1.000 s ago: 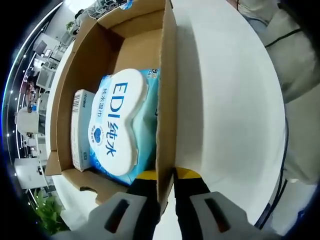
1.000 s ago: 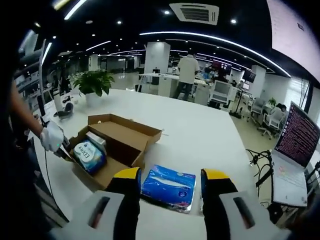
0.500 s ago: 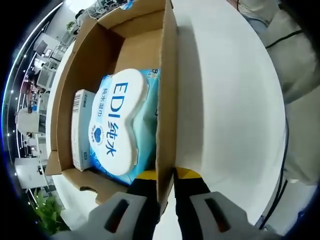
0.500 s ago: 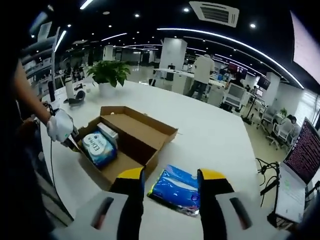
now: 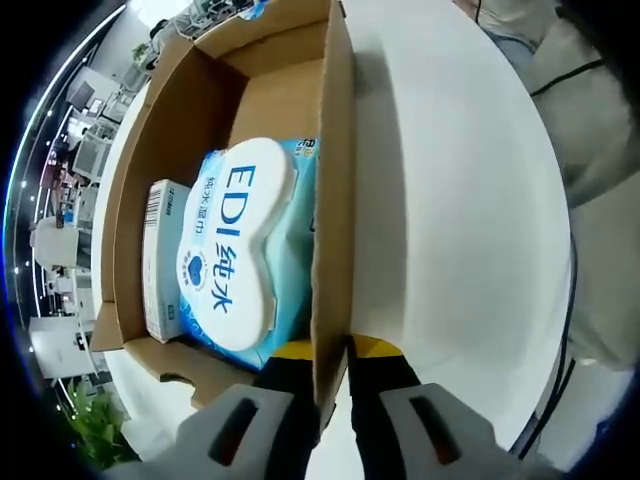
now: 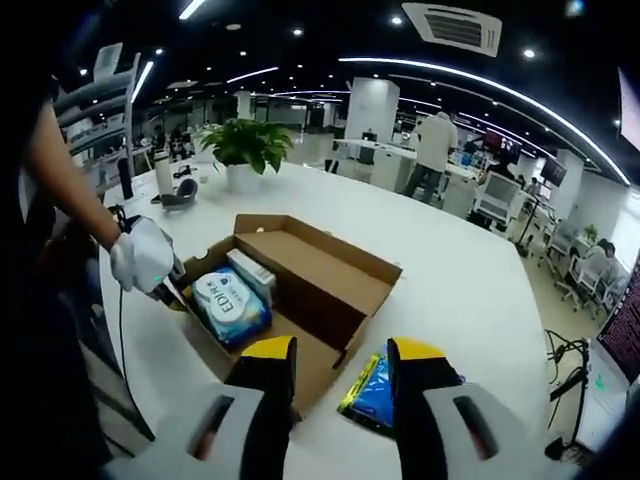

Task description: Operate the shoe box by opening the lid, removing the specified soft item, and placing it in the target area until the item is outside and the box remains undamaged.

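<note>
Left gripper: the left gripper point(image 5: 333, 355), yellow-tipped with grey bodies, has its jaws closed on the near end of a side wall of the open brown cardboard shoe box point(image 5: 333, 200); one tip sits inside the wall, the other outside, and the cardboard edge runs up between them.
Left hand: in the right gripper view a white-gloved hand point(image 6: 146, 253) sits at the near left corner of the shoe box point(image 6: 320, 275), on the far left of the scene.
Right gripper: the right gripper point(image 6: 340, 365) has its yellow-tipped jaws parted with nothing between them; it looks over the box's near right edge.
Box: it stands open on the round white table point(image 5: 450, 190), its lid folded back flat on the far right side.
Box contents: a light-blue soft wipes pack with a white lid printed "EDI" point(image 5: 240, 250) lies flat on the box floor; a small white and blue carton point(image 5: 162, 260) lies just beside it, against the left wall.
Task item: the glossy blue soft plastic pack point(image 6: 378, 395) lies outside the box on the table point(image 6: 450, 270), just beside the near right corner, partly hidden behind the right gripper's right jaw.
Background: a green potted plant point(image 6: 246, 150) stands at the far edge of the table; a person in a white top point(image 6: 432, 158) stands among desks beyond.
</note>
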Available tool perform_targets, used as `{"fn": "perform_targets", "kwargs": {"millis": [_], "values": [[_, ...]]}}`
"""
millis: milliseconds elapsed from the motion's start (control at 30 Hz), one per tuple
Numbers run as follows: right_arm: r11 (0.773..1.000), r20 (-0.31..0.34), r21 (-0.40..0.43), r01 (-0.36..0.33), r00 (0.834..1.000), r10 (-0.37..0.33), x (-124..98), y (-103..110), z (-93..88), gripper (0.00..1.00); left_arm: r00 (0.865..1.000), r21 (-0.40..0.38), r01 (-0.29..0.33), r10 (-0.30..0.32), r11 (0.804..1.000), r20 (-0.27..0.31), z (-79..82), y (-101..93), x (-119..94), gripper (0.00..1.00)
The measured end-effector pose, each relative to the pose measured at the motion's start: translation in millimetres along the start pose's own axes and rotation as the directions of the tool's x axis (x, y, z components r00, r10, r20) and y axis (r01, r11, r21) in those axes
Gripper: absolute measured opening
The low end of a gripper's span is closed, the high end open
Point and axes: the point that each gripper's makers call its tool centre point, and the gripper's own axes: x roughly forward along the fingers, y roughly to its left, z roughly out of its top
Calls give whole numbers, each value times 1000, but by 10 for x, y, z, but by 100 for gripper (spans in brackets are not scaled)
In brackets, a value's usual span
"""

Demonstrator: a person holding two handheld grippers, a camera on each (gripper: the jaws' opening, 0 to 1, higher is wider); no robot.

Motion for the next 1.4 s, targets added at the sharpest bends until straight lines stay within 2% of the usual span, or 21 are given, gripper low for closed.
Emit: {"fn": "perform_targets", "kwargs": {"millis": [300,800,933,1000,1033,1133,1233,1400], "values": [[999,37,-7,-51,998,52,122,192,203,34,1000,0,-1,1,1000,2,-1,2,5,7],[994,12,-71,-82,996,83,257,321,283,32,1000,1,-3,3,1000,4,-2,0,2,7],[991,-12,-82,-104,995,103,350,399,238,30,1000,2,-2,2,1000,4,-3,1,3,7],[987,-36,-33,-159,987,158,465,534,127,30,1000,4,-3,3,1000,4,-4,2,4,7],[983,-70,-34,-180,982,177,520,590,39,31,1000,5,-3,3,1000,5,-4,2,4,7],[987,-66,-36,-157,986,155,604,628,13,31,1000,5,-3,3,1000,5,-4,0,-1,7],[985,-68,-9,-171,983,170,674,717,3,31,1000,5,-3,3,1000,6,-3,0,-1,7],[982,-86,-50,-181,981,176,775,788,14,30,1000,5,-4,4,1000,6,-6,2,2,7]]}}
